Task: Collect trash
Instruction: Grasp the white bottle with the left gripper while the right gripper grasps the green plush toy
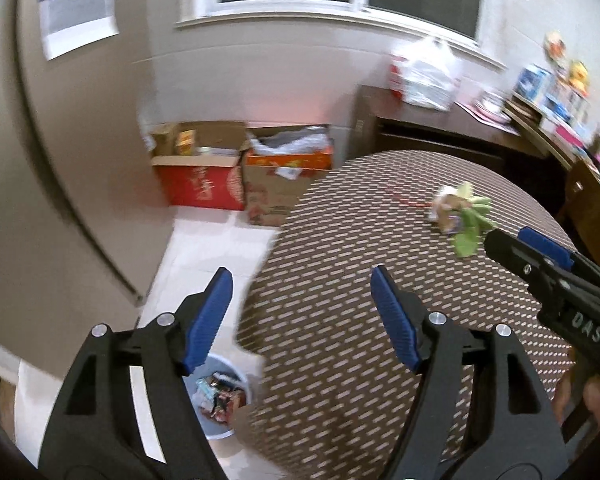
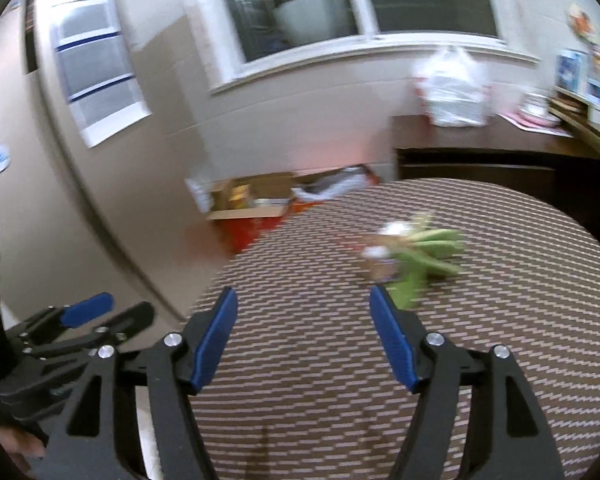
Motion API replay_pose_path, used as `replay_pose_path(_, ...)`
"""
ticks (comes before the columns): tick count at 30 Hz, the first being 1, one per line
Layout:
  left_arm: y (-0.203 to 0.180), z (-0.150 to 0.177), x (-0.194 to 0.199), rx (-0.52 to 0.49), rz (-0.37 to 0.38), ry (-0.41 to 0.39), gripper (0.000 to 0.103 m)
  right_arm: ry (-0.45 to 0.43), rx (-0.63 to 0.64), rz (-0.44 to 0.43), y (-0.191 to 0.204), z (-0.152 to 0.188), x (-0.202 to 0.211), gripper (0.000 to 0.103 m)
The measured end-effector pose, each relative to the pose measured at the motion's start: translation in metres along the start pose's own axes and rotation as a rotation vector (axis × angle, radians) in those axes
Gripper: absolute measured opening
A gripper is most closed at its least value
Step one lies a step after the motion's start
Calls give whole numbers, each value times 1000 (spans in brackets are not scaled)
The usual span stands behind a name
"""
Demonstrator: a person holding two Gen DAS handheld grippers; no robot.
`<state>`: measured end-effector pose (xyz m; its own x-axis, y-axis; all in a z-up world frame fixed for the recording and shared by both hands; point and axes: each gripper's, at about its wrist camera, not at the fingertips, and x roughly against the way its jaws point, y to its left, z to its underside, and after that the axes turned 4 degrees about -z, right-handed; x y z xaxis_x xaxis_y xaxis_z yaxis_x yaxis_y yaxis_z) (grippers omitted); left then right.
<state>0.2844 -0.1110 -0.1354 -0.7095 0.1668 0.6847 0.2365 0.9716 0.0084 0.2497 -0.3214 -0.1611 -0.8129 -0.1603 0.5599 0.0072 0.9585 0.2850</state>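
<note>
Trash (image 1: 462, 216), a blurred heap of green leaves and wrappers, lies on the round patterned table (image 1: 340, 280), nothing near it. The left gripper (image 1: 302, 280) hangs at the table's edge, jaws wide, empty; the right gripper (image 2: 302, 300) likewise, just short of the heap. A bin (image 1: 224, 396) of wrappers stands on the floor below; boxes (image 1: 240, 168) line the wall.
</note>
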Motion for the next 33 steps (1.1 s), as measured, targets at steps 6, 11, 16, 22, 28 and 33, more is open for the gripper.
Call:
replay_pose_path(6,-55,-19,-36,-97,43,46,74,43,-79,78,-72,-16,-17,69)
replay_pose_path(11,-73,-29,-62,-124,44,71,74,102,-38,85,-91,-29,-57,69)
replay_pose_path(16,-76,-39,-80,-116,51,81,74,175,-2,68,-97,-32,-100,64)
replay_pose_path(22,-100,-46,-102,-146,91,85,74,130,-30,68,-120,-38,-96,5)
replay_pose_path(28,-133,-53,-129,-146,157,100,74,62,-66,129,-145,-45,-75,5)
replay_pose_path(33,-150,-55,-153,-162,144,116,70,-4,-96,168,-159,-49,-63,5)
